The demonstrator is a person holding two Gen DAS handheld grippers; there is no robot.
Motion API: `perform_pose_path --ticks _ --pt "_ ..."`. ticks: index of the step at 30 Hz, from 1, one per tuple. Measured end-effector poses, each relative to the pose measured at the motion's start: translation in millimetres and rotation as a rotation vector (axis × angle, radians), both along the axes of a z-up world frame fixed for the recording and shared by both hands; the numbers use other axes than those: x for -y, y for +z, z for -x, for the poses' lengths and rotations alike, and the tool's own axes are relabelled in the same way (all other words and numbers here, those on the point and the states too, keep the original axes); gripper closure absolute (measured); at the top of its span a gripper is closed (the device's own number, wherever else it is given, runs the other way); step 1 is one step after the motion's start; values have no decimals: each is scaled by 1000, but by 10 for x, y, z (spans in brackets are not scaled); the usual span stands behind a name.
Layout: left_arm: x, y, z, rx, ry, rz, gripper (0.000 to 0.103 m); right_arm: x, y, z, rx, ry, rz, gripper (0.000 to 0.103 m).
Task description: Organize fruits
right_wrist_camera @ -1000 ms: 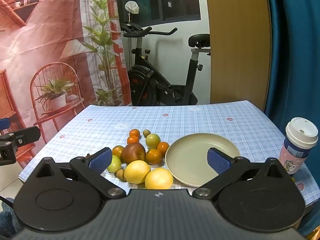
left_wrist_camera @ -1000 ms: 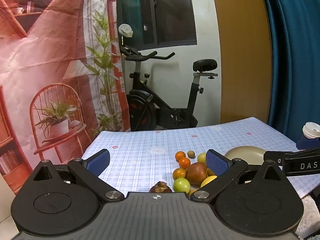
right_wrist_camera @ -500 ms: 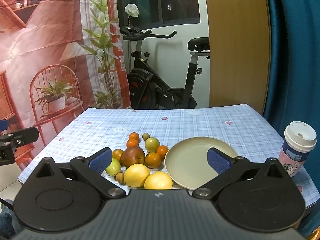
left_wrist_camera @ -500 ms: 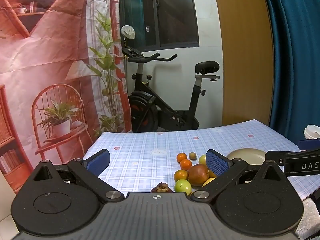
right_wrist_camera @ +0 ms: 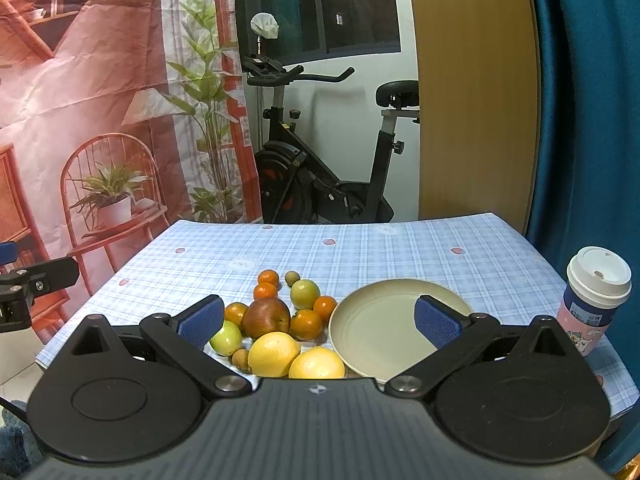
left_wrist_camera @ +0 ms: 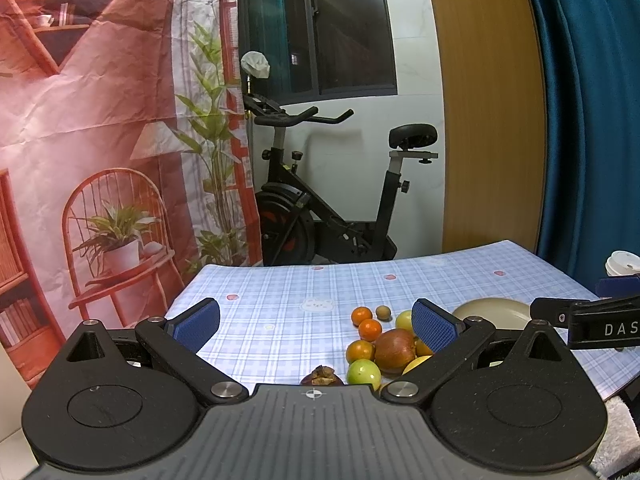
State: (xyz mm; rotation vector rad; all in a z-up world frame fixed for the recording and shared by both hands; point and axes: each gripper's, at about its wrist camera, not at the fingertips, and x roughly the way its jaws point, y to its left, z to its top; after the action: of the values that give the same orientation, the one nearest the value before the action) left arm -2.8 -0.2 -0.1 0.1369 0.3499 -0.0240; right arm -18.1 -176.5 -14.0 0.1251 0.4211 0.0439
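A heap of fruit lies on the blue checked tablecloth [right_wrist_camera: 360, 248]: a red apple [right_wrist_camera: 267, 317], two yellow citrus fruits [right_wrist_camera: 274, 353], green fruits [right_wrist_camera: 305, 294], several small oranges [right_wrist_camera: 306, 324] and small brown fruits. Beside the heap on its right sits an empty beige plate [right_wrist_camera: 384, 328]. My right gripper [right_wrist_camera: 318, 322] hovers open before the heap and plate, holding nothing. My left gripper [left_wrist_camera: 316, 324] is open and empty at the table's left side; the apple [left_wrist_camera: 395, 350], a green fruit [left_wrist_camera: 363, 374] and a dark mangosteen [left_wrist_camera: 322, 376] show between its fingers.
A lidded paper cup [right_wrist_camera: 596, 296] stands at the table's right edge. An exercise bike [right_wrist_camera: 320, 168] is behind the table, a printed backdrop [right_wrist_camera: 100, 100] to the left, a blue curtain [right_wrist_camera: 588, 100] to the right. The right gripper's finger [left_wrist_camera: 588, 326] crosses the left wrist view.
Both grippers have drawn slightly back and tilted up, so the fruit and plate sit lower in each view. Both stay open; no fruit has moved.
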Motion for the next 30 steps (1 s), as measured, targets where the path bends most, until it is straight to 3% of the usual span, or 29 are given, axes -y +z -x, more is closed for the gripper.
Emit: perform_pose_path --ticks 30 --pt "1 27 39 -10 -3 8 0 -2 26 31 27 -2 8 0"
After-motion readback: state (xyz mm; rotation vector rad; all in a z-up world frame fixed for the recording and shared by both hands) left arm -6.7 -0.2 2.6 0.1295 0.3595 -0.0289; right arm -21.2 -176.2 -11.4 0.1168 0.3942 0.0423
